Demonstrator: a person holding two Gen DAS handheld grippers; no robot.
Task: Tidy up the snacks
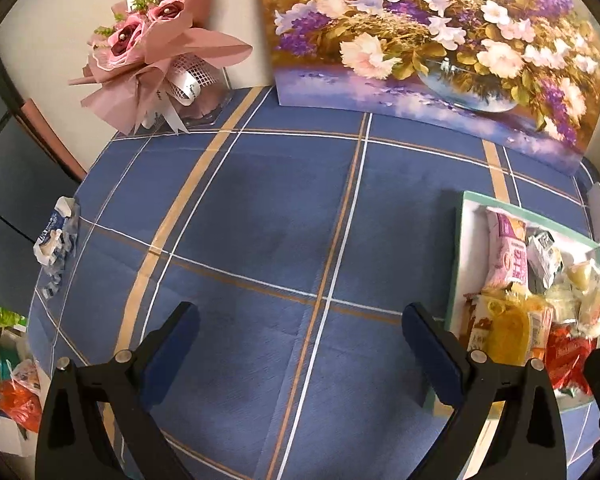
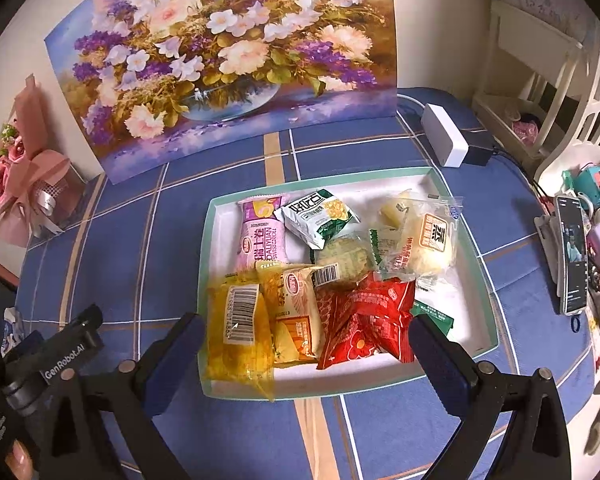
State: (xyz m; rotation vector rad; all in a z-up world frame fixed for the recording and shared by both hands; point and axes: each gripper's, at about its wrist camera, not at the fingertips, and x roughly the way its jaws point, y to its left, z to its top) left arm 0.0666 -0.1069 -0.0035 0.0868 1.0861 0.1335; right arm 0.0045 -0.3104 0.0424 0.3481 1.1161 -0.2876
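At nine o'clock in the left wrist view, a crumpled blue-and-white wrapper [image 1: 56, 240] lies at the edge of the counter [image 1: 260, 220], which wears a blue plaid cloth. At eleven o'clock a pink bouquet [image 1: 156, 52] stands against the wall, and from twelve to two o'clock a flower painting [image 1: 432, 40] leans upright at the back. The left gripper [image 1: 300, 344] hangs over bare cloth at six o'clock with its jaws wide apart and nothing between them. At three to four o'clock sits the tray [image 1: 460, 240] (white inside, teal rim), well filled with snack packets.

In the right wrist view, the same tray [image 2: 216, 216] lies at the centre. Inside it, from nine o'clock round: a yellow packet [image 2: 236, 332] with a barcode overhanging the near rim, a pink swiss-roll packet [image 2: 262, 236] behind it, an orange-yellow packet [image 2: 296, 312], a green-and-white packet [image 2: 320, 212] at twelve o'clock, a red packet [image 2: 364, 316], and a clear-wrapped bun [image 2: 428, 240] at two o'clock. The right gripper [image 2: 306, 348] hovers at six o'clock over the near packets, jaws spread apart, gripping nothing. At two o'clock a white box [image 2: 444, 136] rests on the counter; at three o'clock a phone [image 2: 572, 256] stands propped beside the counter.
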